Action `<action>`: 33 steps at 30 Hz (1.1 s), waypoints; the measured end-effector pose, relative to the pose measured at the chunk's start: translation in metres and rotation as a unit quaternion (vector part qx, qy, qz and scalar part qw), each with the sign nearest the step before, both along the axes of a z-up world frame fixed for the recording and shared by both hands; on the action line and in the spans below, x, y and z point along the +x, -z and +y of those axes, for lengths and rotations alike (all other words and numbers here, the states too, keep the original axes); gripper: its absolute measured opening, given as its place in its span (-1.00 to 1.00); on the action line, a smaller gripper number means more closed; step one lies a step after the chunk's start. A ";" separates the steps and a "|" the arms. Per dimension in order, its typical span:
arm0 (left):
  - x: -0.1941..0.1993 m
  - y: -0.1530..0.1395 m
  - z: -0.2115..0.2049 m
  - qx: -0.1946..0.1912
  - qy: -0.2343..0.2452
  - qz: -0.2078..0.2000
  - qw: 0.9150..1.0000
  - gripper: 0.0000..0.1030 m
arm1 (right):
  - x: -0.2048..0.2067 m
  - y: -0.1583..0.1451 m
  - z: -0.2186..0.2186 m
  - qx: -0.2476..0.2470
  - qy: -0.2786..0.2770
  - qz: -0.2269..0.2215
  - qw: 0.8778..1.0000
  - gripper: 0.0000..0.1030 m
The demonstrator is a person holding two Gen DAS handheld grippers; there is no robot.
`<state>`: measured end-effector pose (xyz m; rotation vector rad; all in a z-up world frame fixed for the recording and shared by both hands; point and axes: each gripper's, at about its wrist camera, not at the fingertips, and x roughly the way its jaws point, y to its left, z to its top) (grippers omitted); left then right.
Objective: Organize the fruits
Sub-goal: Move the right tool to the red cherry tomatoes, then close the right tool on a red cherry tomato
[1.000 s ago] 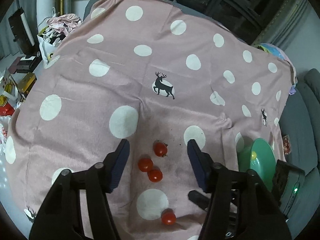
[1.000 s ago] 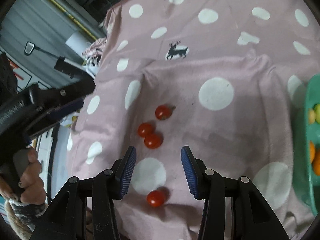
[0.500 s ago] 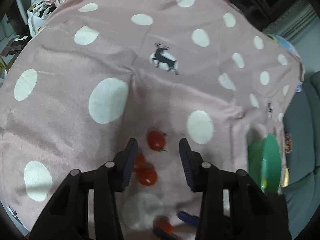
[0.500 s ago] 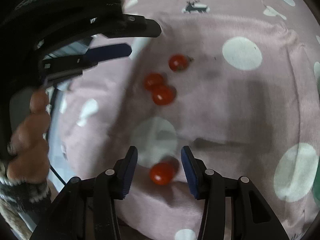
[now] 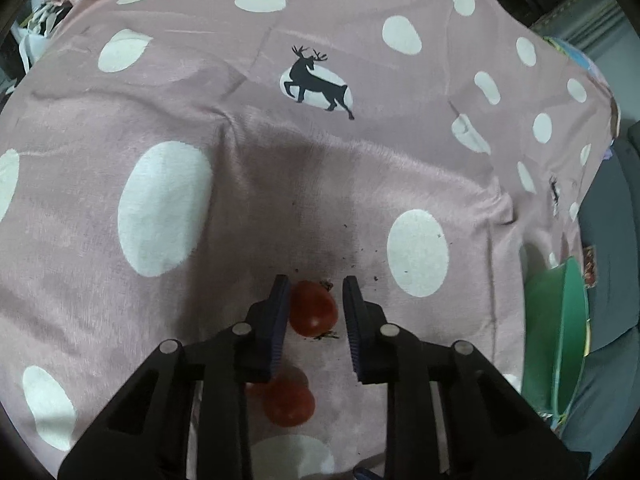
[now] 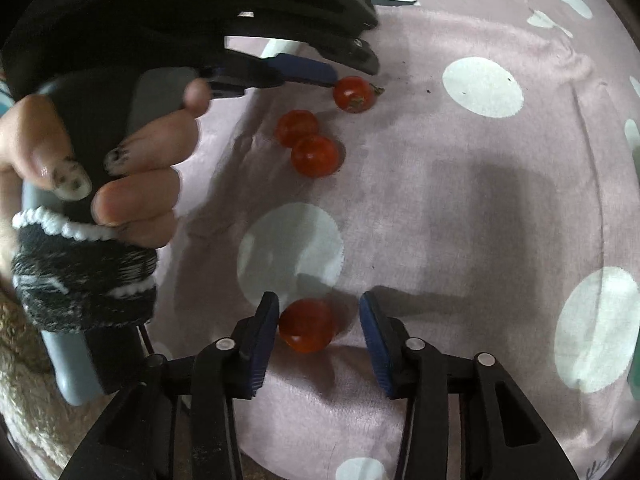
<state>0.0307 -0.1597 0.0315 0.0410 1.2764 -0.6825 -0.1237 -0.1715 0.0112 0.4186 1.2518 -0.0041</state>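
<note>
Several red cherry tomatoes lie on a pink cloth [image 5: 280, 200] with white dots. My left gripper [image 5: 314, 292] points down at the cloth and is shut on the farthest tomato [image 5: 313, 312]. The right wrist view shows that tomato [image 6: 354, 94] at the tip of the left gripper's blue finger [image 6: 308, 72]. Two more tomatoes [image 6: 297, 127] [image 6: 315, 156] touch each other just behind it. My right gripper [image 6: 318, 300] is closing around the nearest tomato [image 6: 306, 325]. Its left pad touches the fruit, while a gap remains at the right pad.
A green bowl [image 5: 560, 340] stands at the cloth's right edge, beside a grey sofa [image 5: 612, 280]. A person's hand [image 6: 120, 160] in a knit sleeve holds the left gripper's handle at the left of the right wrist view. Clutter lies beyond the cloth's far left corner.
Both grippers have sunk toward the cloth. The left jaws narrowed around the farthest tomato. The right gripper came down over the nearest tomato and its jaws drew in a little.
</note>
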 end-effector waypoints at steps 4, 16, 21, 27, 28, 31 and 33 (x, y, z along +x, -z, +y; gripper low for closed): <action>0.001 0.007 0.000 0.002 0.000 0.015 1.000 -0.48 | 0.001 0.001 0.004 -0.008 -0.006 -0.002 1.000 -0.36; -0.011 -0.001 0.011 -0.005 -0.004 0.001 1.000 -0.50 | 0.001 -0.011 0.001 -0.013 0.011 -0.013 1.000 -0.41; -0.021 -0.023 0.019 -0.023 -0.009 -0.024 0.999 -0.50 | -0.002 -0.018 -0.015 -0.004 0.042 -0.028 0.999 -0.41; -0.041 -0.050 0.024 -0.042 -0.012 -0.065 0.997 -0.50 | -0.006 -0.027 -0.041 0.016 0.093 -0.056 0.994 -0.41; -0.045 -0.055 0.025 -0.048 -0.013 -0.072 0.996 -0.50 | -0.008 -0.030 -0.045 0.020 0.104 -0.064 0.992 -0.41; -0.057 -0.066 0.023 -0.058 -0.011 -0.092 0.994 -0.50 | -0.014 -0.038 -0.069 0.021 0.146 -0.086 0.985 -0.41; -0.067 -0.074 0.019 -0.062 -0.003 -0.109 0.992 -0.50 | -0.019 -0.037 -0.085 0.015 0.171 -0.095 0.981 -0.41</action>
